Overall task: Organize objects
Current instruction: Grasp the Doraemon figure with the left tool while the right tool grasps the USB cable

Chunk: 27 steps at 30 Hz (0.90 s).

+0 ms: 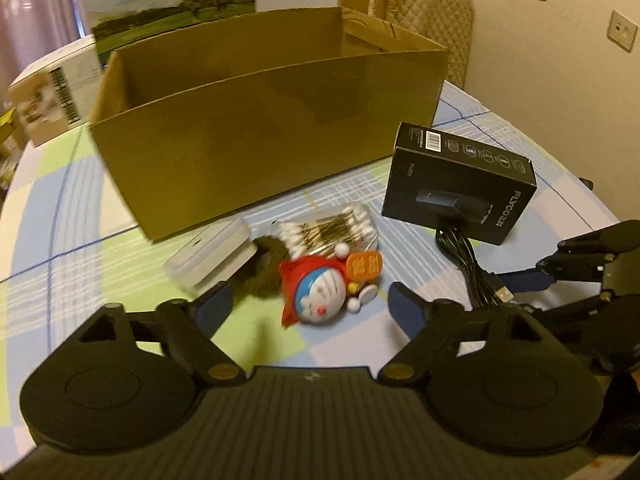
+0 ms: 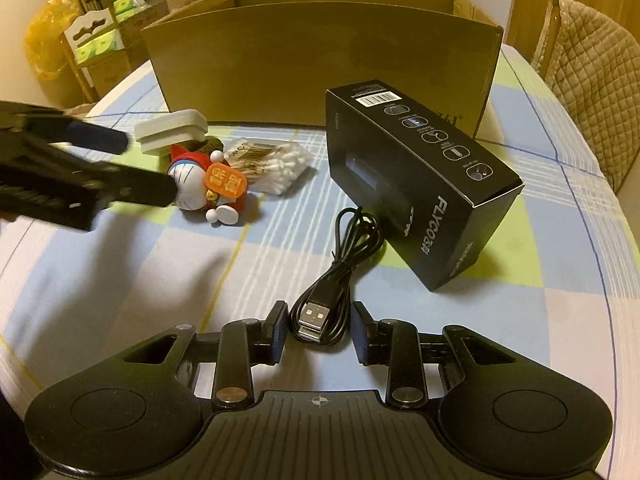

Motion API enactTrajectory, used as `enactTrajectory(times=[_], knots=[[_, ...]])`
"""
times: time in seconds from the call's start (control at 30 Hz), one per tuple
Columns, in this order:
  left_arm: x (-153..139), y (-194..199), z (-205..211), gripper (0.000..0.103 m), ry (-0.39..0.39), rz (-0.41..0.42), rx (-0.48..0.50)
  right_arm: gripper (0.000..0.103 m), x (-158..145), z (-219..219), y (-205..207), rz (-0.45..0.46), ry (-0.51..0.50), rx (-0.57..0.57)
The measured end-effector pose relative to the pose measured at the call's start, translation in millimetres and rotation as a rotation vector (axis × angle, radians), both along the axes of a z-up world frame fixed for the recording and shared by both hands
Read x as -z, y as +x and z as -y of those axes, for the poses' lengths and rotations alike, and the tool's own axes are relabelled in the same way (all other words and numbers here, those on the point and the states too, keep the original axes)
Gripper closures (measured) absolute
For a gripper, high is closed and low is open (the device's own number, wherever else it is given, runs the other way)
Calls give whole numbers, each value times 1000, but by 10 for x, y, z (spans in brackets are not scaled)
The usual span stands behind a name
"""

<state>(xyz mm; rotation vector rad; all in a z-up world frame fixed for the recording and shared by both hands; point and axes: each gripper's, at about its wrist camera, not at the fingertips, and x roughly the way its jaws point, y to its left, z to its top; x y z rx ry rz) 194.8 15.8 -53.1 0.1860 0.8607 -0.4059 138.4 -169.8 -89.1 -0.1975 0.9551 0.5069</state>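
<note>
A Doraemon toy [image 1: 316, 296] in a red cape lies on its side on the checked tablecloth, between the fingers of my open left gripper [image 1: 310, 308]; whether they touch it is unclear. Behind it lie a bag of cotton swabs [image 1: 332, 228], a brown scrunchie [image 1: 264, 272] and a white case [image 1: 212, 256]. The open cardboard box [image 1: 260, 128] stands further back. My right gripper [image 2: 320, 330] is open with the USB plug [image 2: 314, 320] of a black cable [image 2: 352, 240] between its fingers. A black FLYCO box [image 2: 420, 184] lies right of the cable. In the right wrist view the left gripper [image 2: 148, 166] reaches the toy [image 2: 200, 188].
The round table [image 2: 120, 280] drops off close on the right. A chair with a quilted cover [image 2: 592, 80] stands at the far right. A white carton [image 1: 52, 92] sits left of the cardboard box. Stacked cartons and a yellow bag [image 2: 52, 44] fill the back left.
</note>
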Motion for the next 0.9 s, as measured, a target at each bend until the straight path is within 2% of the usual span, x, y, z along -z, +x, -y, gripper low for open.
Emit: enactTrajectory(times=[0.17, 0.23, 0.33, 0.4, 0.43, 0.47, 0.57, 0.6, 0.67, 0.73, 0.8, 0.9], knots=[[137, 107, 63, 43, 8, 1, 60, 73, -1, 27, -2, 4, 14, 6], [176, 115, 86, 59, 8, -12, 66, 74, -2, 32, -12, 9, 12, 0], [188, 70, 100, 69, 15, -27, 36, 74, 1, 39, -1, 2, 21, 4], [180, 42, 90, 70, -10, -80, -39, 74, 2, 45, 8, -4, 29, 9], [183, 26, 96, 74, -18, -118, -72, 74, -3, 43, 1, -4, 29, 10], [181, -16, 116, 74, -32, -143, -94, 74, -2, 49, -1, -5, 29, 12], [153, -135, 133, 73, -77, -144, -100, 74, -4, 73, -12, -7, 34, 21], [148, -160, 142, 73, -67, -131, -101, 74, -4, 82, -16, -7, 33, 23], [142, -183, 149, 64, -13, -80, -99, 74, -6, 98, -17, -9, 35, 31], [141, -153, 95, 50, -18, -70, -89, 73, -5, 115, -13, -9, 37, 37], [144, -96, 42, 46, -38, -65, -78, 73, -7, 120, -15, -7, 38, 39], [178, -28, 50, 45, -49, -48, -46, 73, 8, 111, -13, 2, 37, 38]])
